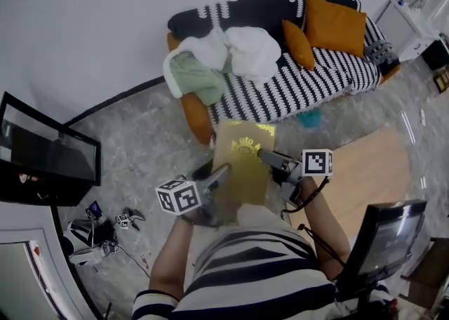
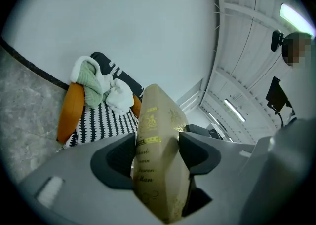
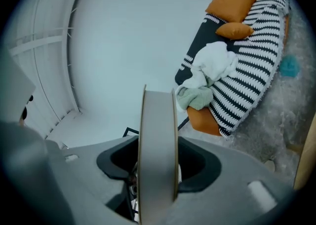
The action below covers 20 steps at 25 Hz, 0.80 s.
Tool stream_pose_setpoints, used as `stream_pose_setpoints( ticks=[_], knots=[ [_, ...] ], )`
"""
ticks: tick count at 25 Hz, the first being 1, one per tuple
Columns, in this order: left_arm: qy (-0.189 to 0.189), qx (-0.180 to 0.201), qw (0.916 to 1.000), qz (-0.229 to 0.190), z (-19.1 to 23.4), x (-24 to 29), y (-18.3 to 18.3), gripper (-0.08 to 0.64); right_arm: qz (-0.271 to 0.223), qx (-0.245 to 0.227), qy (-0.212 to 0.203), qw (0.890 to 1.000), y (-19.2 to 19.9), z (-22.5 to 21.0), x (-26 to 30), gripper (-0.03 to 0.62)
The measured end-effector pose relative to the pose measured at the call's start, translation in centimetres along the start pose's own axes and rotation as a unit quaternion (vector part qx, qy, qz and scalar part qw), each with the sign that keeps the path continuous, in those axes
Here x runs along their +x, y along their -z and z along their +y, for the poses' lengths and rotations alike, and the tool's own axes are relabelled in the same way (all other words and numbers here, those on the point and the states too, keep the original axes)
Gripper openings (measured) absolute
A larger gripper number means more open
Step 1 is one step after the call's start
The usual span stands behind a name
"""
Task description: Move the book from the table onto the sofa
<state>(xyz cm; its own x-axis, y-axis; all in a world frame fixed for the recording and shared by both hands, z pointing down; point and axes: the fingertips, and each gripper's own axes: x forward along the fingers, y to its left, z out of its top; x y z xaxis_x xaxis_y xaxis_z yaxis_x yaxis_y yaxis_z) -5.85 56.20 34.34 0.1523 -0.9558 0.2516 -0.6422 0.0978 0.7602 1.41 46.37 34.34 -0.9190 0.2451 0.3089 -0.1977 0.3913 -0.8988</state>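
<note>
Now you have the book (image 1: 244, 161) off the tabletop and in the air in front of your chest, cover up, over the floor and short of the sofa (image 1: 309, 87). The left tool (image 2: 157, 156) is clamped on the spine side, with the gold lettering showing between its pads. The right tool (image 3: 158, 162) is clamped on the opposite side, where the page block shows between the two covers. So the book hangs crosswise between your hands, one tool on each long edge.

What matters for the next move is that the sofa lies straight ahead, beyond the book's far short edge, and the book's long axis points at it. From the head view your right tool sits a little nearer the sofa than the left.

The near end of the seat holds a pile of white and green cloth (image 1: 224, 55). Orange cushions (image 1: 335, 25) lean at the far end. The bare striped stretch between them looks like the place to aim for, a little to the right of where the book points.
</note>
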Motion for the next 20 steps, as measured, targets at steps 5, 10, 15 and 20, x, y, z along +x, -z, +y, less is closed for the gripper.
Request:
stream_pose_setpoints(
  ticks=[5,10,15,20],
  knots=[
    [0.002,-0.004,0.9999,0.016,0.1,4.3,-1.9,0.282,-0.011,0.01,-0.036,0.999,-4.4,-0.4,0.1,0.232],
    [0.008,0.002,0.9995,0.031,0.6,8.6,-4.0,0.282,-0.028,0.026,-0.004,0.999,-8.3,-3.2,-0.6,0.232],
    [0.021,0.006,0.9978,0.062,1.2,11.0,-4.5,0.284,-0.058,0.046,-0.024,0.997,-9.7,-3.7,-0.5,0.232],
    [0.045,0.015,0.9938,0.101,1.4,15.1,-5.8,0.284,-0.094,0.067,-0.001,0.993,-12.6,-5.9,-1.6,0.232]
  ],
)
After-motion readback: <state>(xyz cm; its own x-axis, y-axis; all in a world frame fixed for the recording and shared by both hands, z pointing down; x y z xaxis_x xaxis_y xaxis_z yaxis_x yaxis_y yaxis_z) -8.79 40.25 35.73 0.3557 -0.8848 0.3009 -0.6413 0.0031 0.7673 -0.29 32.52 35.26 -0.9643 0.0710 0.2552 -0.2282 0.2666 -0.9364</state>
